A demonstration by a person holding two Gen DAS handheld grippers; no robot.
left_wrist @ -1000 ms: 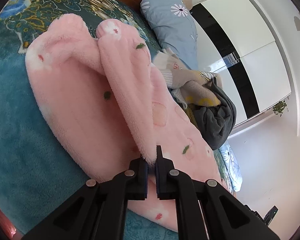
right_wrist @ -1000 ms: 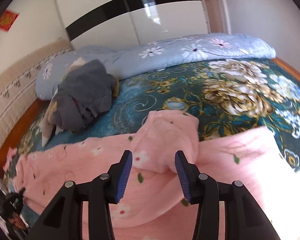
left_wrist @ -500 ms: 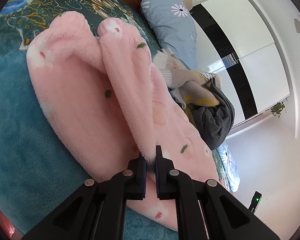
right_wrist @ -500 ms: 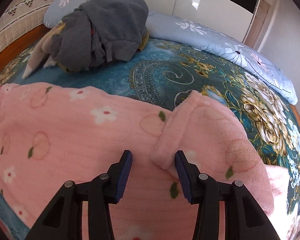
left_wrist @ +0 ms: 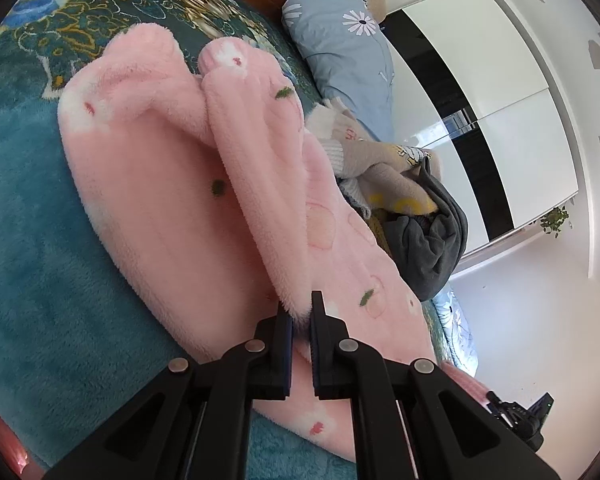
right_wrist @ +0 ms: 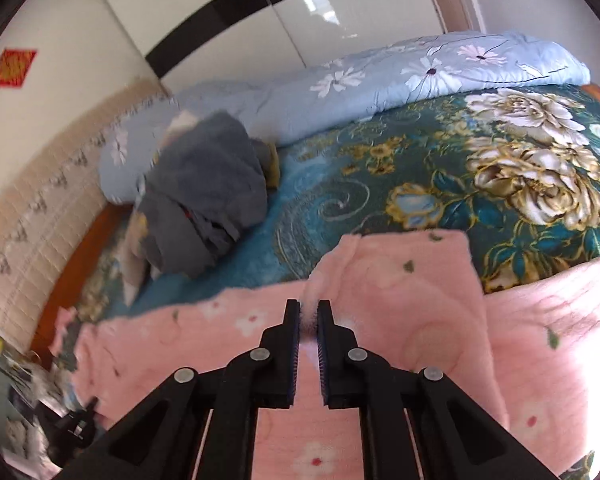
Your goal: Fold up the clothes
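Note:
A pink fleece garment (left_wrist: 168,184) with flower and peach prints lies spread on the bed. My left gripper (left_wrist: 300,312) is shut on the edge of a raised fold of it. In the right wrist view the same pink garment (right_wrist: 400,304) fills the foreground, and my right gripper (right_wrist: 308,316) is shut on the edge of its folded-over sleeve or cuff and lifts it slightly.
The bed has a teal floral blanket (right_wrist: 480,160). A pile of grey and beige clothes (right_wrist: 204,192) lies beyond the garment, also in the left wrist view (left_wrist: 428,216). A light blue floral quilt (right_wrist: 380,80) lies along the far side. A white wardrobe (left_wrist: 500,80) stands behind.
My right gripper has closed from open onto the pink garment's folded edge and the view has tilted up. My left gripper keeps its hold, barely moved.

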